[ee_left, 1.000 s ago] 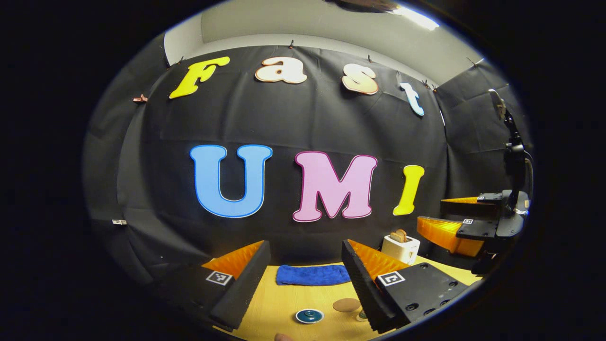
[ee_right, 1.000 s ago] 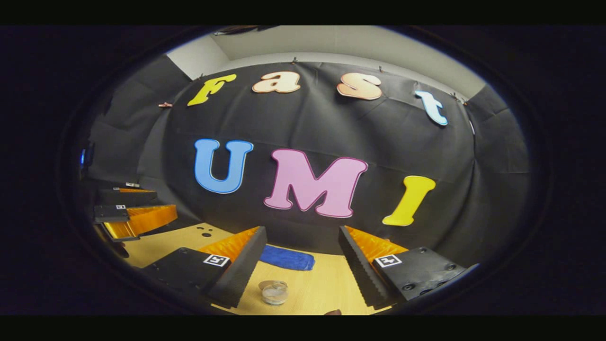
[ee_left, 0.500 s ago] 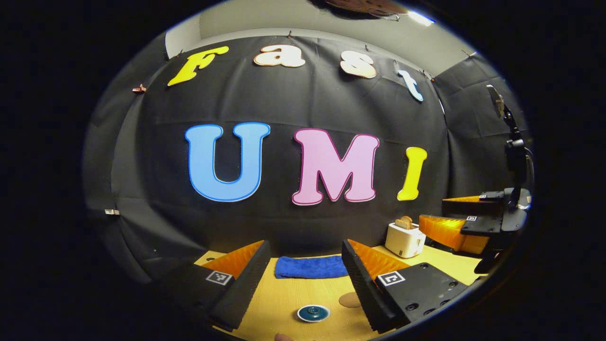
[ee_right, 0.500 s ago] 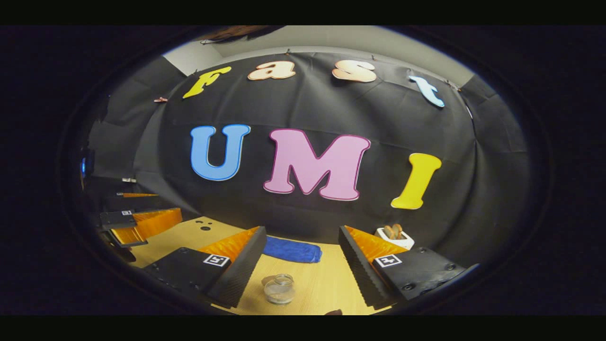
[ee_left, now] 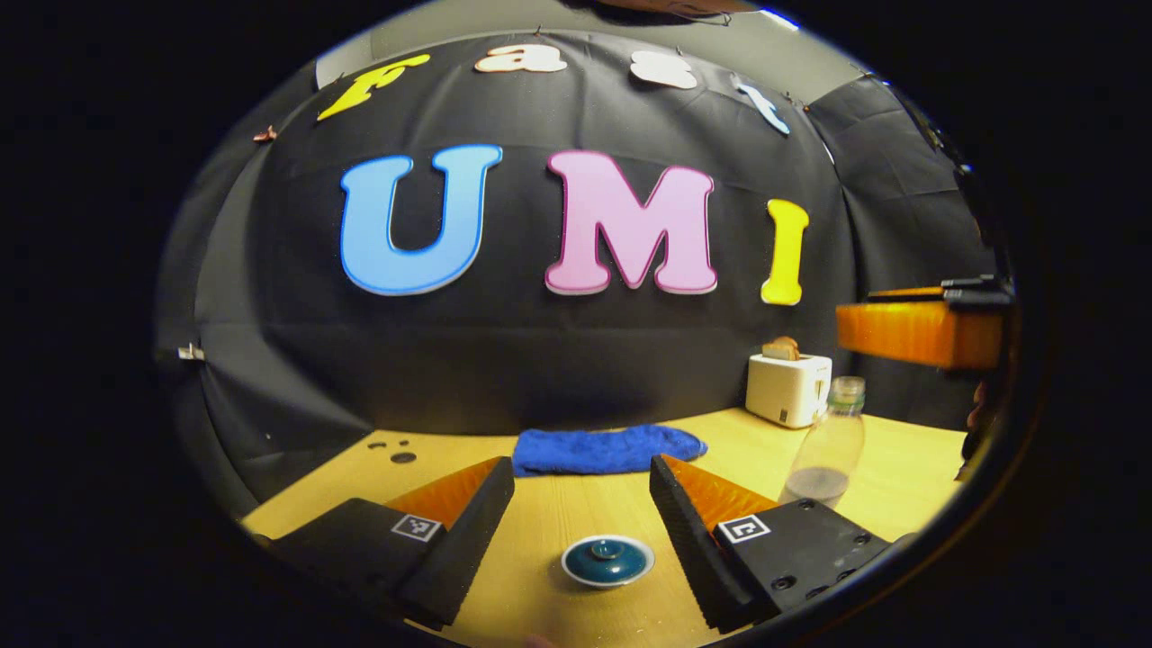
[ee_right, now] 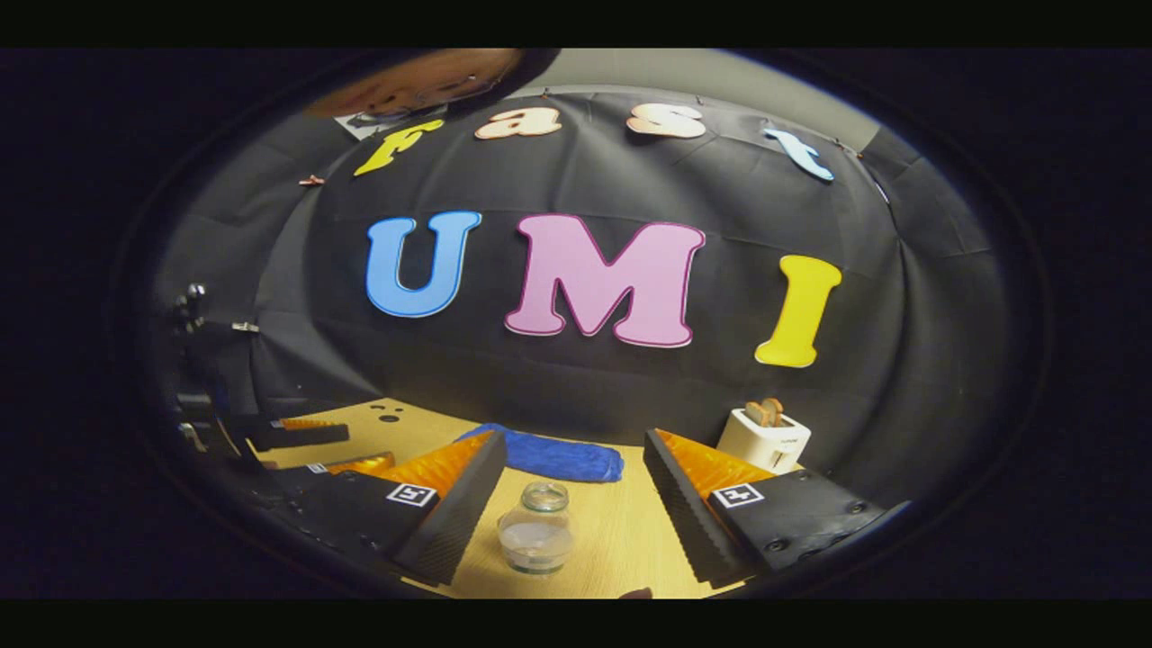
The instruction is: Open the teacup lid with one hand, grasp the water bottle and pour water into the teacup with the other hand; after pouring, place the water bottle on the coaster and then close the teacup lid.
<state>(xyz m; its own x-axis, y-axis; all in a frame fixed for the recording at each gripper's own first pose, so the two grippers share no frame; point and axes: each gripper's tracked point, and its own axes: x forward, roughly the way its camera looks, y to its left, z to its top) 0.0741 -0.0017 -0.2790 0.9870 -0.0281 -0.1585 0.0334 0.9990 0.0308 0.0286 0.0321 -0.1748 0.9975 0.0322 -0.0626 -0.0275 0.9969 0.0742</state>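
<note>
The teacup lid [ee_left: 607, 560] is a round, dark teal dome with a small knob on top and a pale rim, lying flat on the light wooden table [ee_left: 558, 513]; in the left gripper view it sits low between the 2 fingers of the left gripper [ee_left: 580, 517], nearer the right-hand one but touching neither. The cup beneath it cannot be made out. The water bottle [ee_right: 536, 529] is clear plastic with a little water in the bottom, standing upright and uncapped as far as the right gripper view shows; it stands between the fingers of the right gripper [ee_right: 571, 499], just beside the left-hand finger, with no contact visible. In the left gripper view the same bottle stands to the right, near a white toaster [ee_left: 788, 389] holding bread slices. A blue towel [ee_left: 607, 449] lies folded along the table's back edge against the black cloth wall; bare wood lies between it and both the lid and the bottle. 2 small dark holes mark the table's far left corner. Both grippers are spread wide, fingers well apart, and neither grips anything. The right gripper also shows at the right edge of the left gripper view, raised above the table.
</note>
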